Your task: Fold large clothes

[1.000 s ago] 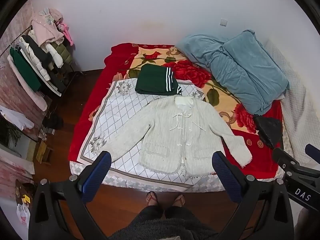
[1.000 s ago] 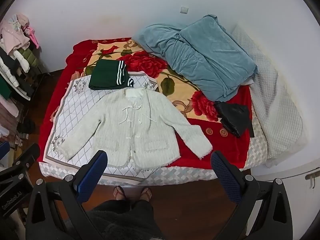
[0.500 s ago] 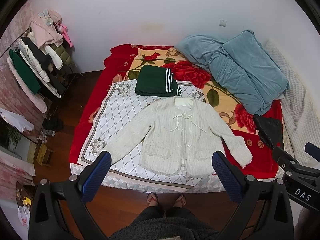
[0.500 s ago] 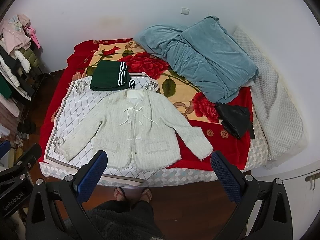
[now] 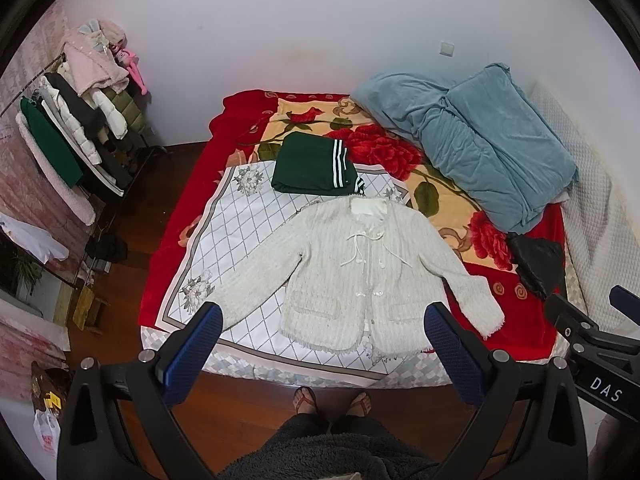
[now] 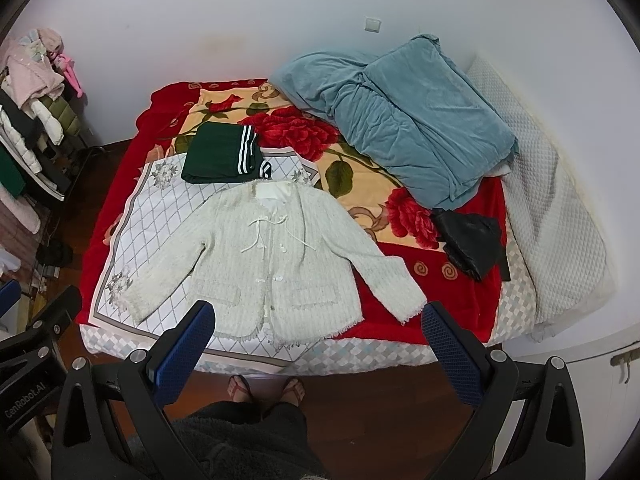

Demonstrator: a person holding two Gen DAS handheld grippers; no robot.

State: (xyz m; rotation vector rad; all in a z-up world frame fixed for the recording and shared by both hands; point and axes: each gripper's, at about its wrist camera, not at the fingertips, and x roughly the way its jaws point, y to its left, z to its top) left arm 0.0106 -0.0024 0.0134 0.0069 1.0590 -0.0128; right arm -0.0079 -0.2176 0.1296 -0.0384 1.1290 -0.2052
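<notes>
A cream knitted cardigan (image 5: 360, 276) (image 6: 276, 256) lies flat and face up on the bed, both sleeves spread outward, its hem toward the bed's front edge. Behind its collar rests a folded dark green garment with white stripes (image 5: 314, 168) (image 6: 222, 158). My left gripper (image 5: 322, 332) hangs open high above the bed's near edge, holding nothing. The right gripper (image 6: 318, 330) is likewise open and empty, held level with it to the right. Both are well clear of the cardigan.
The bed carries a red floral blanket (image 5: 404, 156), a white diamond-pattern cloth (image 5: 236, 224), a heaped blue blanket (image 5: 480, 140) and a black item (image 5: 536, 256). A loaded clothes rack (image 5: 72, 136) stands left. A person's sandalled feet (image 5: 332, 400) stand on the wooden floor.
Both views have drifted slightly, the bed sitting a touch higher in frame. The cardigan and other clothes lie as before; both grippers stay open.
</notes>
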